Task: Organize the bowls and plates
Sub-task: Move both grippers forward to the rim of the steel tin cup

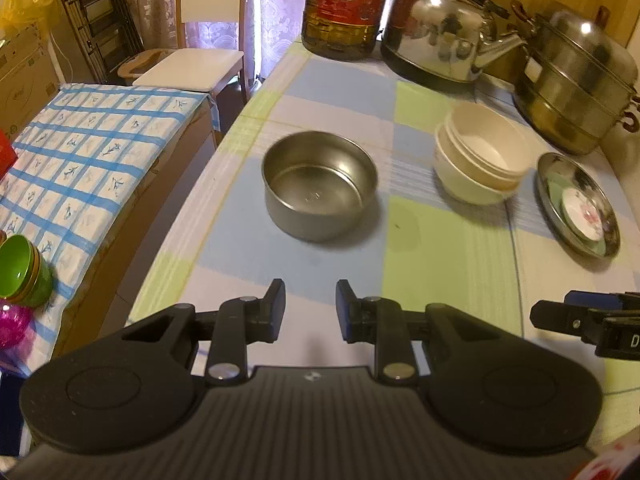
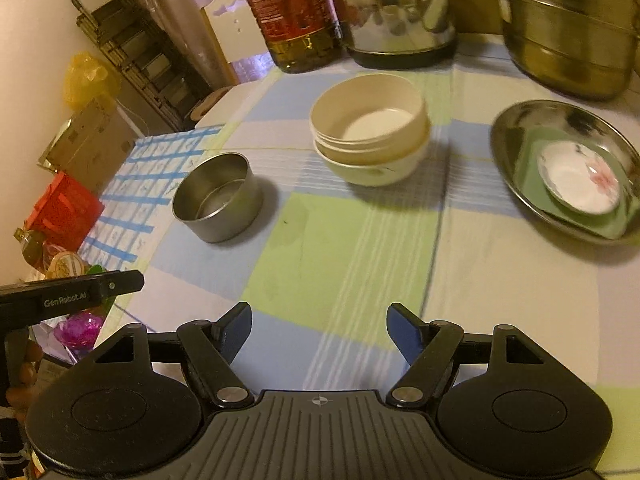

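A small steel bowl (image 1: pixel 320 184) (image 2: pixel 218 196) stands upright and empty on the checked tablecloth, ahead of my left gripper (image 1: pixel 310 310). That gripper's jaws stand a little apart with nothing between them. To the right sits a stack of cream bowls (image 1: pixel 480 156) (image 2: pixel 370 136). Further right lies a steel plate (image 1: pixel 552 184) (image 2: pixel 508 140) holding a green plate (image 2: pixel 532 176) and a white flowered saucer (image 2: pixel 580 180). My right gripper (image 2: pixel 320 332) hovers wide open and empty over the near part of the table, short of the cream stack.
An oil bottle (image 1: pixel 344 8), a steel kettle (image 1: pixel 440 32) and a tiered steamer pot (image 1: pixel 576 80) line the table's far side. Left of the table's edge stands a lower bench with a blue checked cloth (image 1: pixel 88 148), with green bowls (image 1: pixel 20 276) on it.
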A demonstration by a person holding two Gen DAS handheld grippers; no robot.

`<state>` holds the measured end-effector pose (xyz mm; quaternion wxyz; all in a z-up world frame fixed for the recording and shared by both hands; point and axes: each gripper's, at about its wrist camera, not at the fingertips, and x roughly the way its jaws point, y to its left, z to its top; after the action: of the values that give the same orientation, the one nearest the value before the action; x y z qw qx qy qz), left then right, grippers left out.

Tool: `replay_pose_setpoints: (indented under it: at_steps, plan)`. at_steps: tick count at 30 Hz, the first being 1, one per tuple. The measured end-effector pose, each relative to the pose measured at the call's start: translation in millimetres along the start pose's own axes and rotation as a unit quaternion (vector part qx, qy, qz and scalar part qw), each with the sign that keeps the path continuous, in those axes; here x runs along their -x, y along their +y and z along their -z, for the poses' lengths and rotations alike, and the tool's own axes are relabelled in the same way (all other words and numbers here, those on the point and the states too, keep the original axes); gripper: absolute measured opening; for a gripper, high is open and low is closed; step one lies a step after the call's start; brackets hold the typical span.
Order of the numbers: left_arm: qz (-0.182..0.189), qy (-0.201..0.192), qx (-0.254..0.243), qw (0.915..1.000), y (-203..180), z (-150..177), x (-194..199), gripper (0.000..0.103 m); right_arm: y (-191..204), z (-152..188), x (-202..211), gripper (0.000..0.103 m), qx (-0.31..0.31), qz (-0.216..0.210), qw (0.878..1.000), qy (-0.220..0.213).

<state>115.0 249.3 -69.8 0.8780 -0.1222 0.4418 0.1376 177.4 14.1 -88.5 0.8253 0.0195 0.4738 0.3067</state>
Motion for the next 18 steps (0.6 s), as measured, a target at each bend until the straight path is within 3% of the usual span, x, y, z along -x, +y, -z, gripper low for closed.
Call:
replay_pose_setpoints:
  at_steps: [18]
  plan:
    - [0.011, 0.002, -0.004, 0.9999, 29.2, -61.0, -71.3, 0.024, 47.2, -64.8, -86.0, 0.070, 0.026, -0.014, 0.999, -0.021]
